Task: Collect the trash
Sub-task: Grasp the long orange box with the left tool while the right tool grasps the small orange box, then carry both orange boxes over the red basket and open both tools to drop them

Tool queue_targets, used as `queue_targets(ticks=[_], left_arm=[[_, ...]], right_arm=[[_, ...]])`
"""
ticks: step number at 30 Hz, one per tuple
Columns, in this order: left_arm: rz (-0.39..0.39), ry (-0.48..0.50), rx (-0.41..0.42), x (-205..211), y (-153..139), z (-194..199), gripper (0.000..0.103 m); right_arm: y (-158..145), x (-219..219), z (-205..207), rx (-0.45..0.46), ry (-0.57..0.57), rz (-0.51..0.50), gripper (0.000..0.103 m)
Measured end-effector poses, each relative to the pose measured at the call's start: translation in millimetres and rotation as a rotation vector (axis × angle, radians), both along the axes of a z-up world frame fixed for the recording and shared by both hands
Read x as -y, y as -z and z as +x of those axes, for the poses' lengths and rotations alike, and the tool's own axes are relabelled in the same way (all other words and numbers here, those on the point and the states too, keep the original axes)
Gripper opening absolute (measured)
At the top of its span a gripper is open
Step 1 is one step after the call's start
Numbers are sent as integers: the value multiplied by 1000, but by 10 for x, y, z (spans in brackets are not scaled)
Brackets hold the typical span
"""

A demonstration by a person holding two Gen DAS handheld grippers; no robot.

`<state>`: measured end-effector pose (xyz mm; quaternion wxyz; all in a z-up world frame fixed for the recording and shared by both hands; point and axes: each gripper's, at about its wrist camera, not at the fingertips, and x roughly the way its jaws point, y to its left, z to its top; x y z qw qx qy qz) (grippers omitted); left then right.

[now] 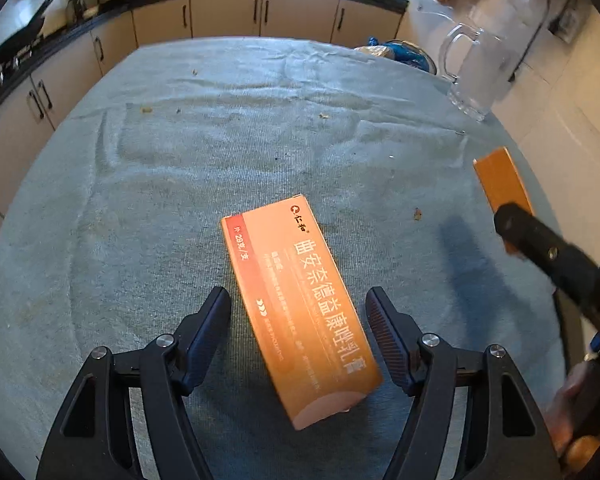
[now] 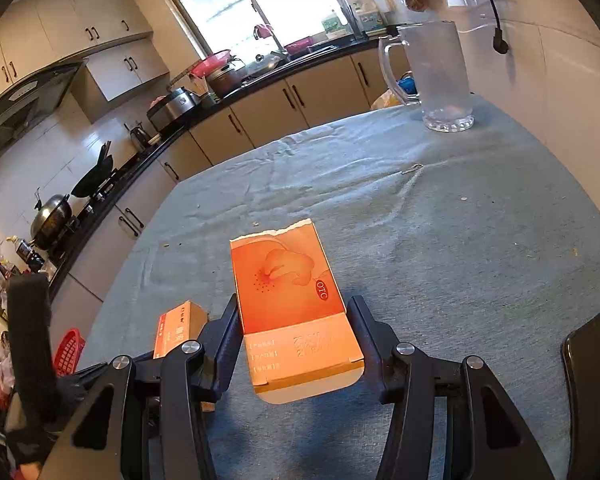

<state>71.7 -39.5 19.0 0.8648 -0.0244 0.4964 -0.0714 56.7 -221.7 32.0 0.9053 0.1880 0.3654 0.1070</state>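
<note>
Orange box [image 1: 300,308], printed w/ Chinese characters, lay flat on the blue-grey cloth of the surface [image 1: 180,184], angled, near end toward the onlooker's side. The left hand-held gripper [image 1: 298,332] hung over it, jaws spread either side of the box w/ clear gaps, pads not touching it, nothing gripped.

To the right of that box, well apart, the right hand-held gripper [image 2: 292,340] had a second orange box [image 2: 292,300], the one w/ a torn far edge and "OTC" mark, squeezed between its pads; both fingers sat against the box's long sides, far end sticking out past the tips. From the left wrist view only a strip of that torn box [image 1: 500,180] showed beyond a black finger [image 1: 540,244].

Farther from the first box, at the cloth's far right corner, stood a clear glass mug [image 2: 440,76] w/ handle, upright. A few crumbs [image 1: 146,110] dotted the cloth between. Beyond the surface: beige cabinets [image 1: 224,14] under a dark worktop.
</note>
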Motion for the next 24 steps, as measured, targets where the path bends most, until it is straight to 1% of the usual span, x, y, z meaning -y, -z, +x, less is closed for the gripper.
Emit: queue_targets(ticks=[1, 3, 8, 10, 12, 15, 19, 21, 24], left_arm=[[7, 7, 6, -9, 1, -21, 63], [11, 28, 20, -43, 1, -57, 57], [-1, 54, 46, -217, -13, -188, 56], [-12, 57, 58, -308, -23, -263, 53], [-25, 58, 71, -393, -24, -331, 53], [-32, 57, 108, -507, -55, -433, 46], [-34, 46, 146, -629, -81, -520, 46], [-51, 50, 128, -649, -58, -510, 46], [-41, 58, 120, -623, -43, -506, 46]], right_arm=[[-1, -7, 2, 2, -6, -2, 56], [0, -24, 2, 4, -12, -6, 56], [7, -126, 1, 9, -45, -41, 56], [13, -182, -7, 13, -61, -57, 56], [20, -251, -11, 16, -81, -76, 56], [19, -359, -36, 30, -116, -99, 56], [15, -514, -64, 56, -164, -134, 56], [25, -567, -67, 59, -181, -146, 56], [53, -588, -52, 53, -184, -161, 56]])
